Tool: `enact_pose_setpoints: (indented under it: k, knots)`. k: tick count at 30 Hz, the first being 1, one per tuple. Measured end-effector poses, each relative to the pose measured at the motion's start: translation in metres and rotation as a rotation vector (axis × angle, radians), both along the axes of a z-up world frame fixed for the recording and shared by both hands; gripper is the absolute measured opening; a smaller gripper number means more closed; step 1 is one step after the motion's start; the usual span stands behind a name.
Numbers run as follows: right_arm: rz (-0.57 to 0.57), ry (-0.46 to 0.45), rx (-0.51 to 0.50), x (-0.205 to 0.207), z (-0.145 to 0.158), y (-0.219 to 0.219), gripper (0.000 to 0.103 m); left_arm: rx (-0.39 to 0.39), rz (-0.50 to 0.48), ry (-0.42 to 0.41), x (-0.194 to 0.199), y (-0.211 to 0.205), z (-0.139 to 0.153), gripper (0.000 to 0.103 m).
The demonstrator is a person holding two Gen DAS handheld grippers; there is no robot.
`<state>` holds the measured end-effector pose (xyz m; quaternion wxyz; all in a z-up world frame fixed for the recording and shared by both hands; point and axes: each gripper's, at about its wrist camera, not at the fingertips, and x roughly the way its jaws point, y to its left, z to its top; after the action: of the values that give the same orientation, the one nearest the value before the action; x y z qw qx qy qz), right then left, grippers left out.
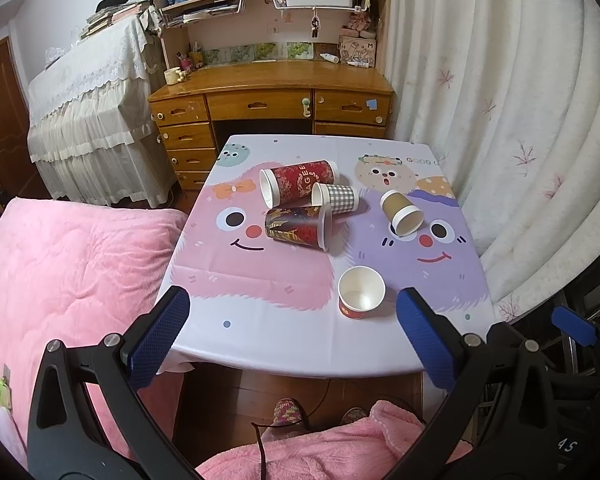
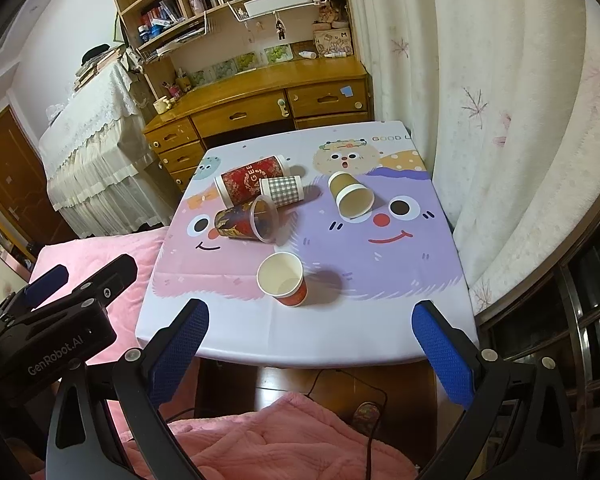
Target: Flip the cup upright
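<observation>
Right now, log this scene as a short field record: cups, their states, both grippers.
surface: table with cartoon cloth
upright cup: small red paper cup, mouth up, near front edge
lying cups: large red cup; checked cup; dark patterned cup; tan cup
cluster: the red, checked and dark cups lie close together; the tan cup lies apart, to their right
left gripper: open, empty, at the near table edge
right gripper: open, empty, at the near table edge
</observation>
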<state>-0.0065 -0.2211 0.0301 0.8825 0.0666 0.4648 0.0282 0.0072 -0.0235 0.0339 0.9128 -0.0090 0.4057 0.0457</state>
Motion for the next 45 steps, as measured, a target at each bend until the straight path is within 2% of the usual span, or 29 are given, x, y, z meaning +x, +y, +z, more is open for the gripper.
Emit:
enact_pose_setpoints:
  k: [21,45]
  knots:
    - [-0.012,0.025,-0.004,0.004,-0.007,-0.008,0.103,-0.011,-0.006,0.019,-0.006,0.004,-0.010,0.102]
    - [-0.012,0.053,0.000,0.002,-0.016,-0.015,0.103,-0.010,-0.010,0.032,0.006,0.007,-0.015,0.102]
